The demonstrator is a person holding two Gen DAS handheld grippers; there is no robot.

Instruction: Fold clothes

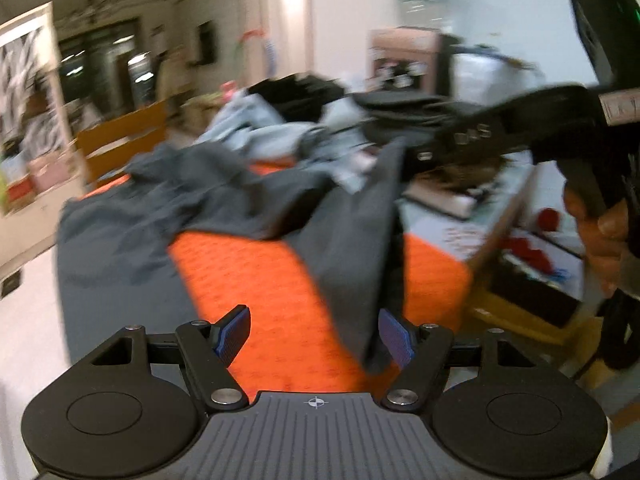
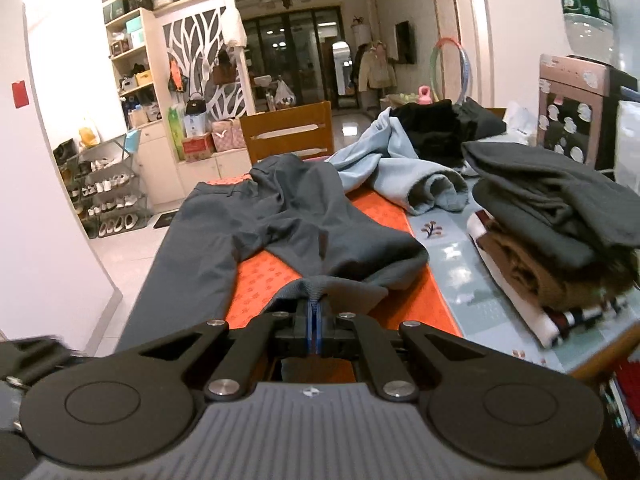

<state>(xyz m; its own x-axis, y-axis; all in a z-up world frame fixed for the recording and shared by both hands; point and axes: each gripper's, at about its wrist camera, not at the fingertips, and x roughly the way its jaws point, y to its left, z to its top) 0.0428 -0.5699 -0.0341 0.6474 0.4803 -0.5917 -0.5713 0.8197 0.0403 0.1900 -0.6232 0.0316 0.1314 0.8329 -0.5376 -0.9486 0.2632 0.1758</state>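
**A:** Largest first: why do we have the grey trousers (image 2: 288, 216) spread across the orange mat (image 2: 416, 308) on the table (image 2: 460, 256)?

**B:** We judge it gives us a flat bed for the fold. The waistband lies at the far end near the wooden chair (image 2: 290, 130), and the legs run toward us, so the long axis points roughly away from us along the mat. One leg hangs over the mat's left edge; the other is bunched and angled toward our right side.

**A:** And the folded stack (image 2: 552, 216) to the right?

**B:** It sits well apart on the table, likely finished pieces kept out of the way. The light blue garment (image 2: 400, 168) waits behind, beyond the trousers.

**A:** Why is the right gripper (image 2: 314, 330) where it is?

**B:** Its jaws are pinched tight on the hem of that nearer leg, lifting it; we read that as holding the end ready to fold.

**A:** The left gripper (image 1: 314, 338)?

**B:** Jaws spread wide, holding nothing, with the lifted cloth hanging just beside its right finger. That view is blurred, so we cannot tell if they touch.
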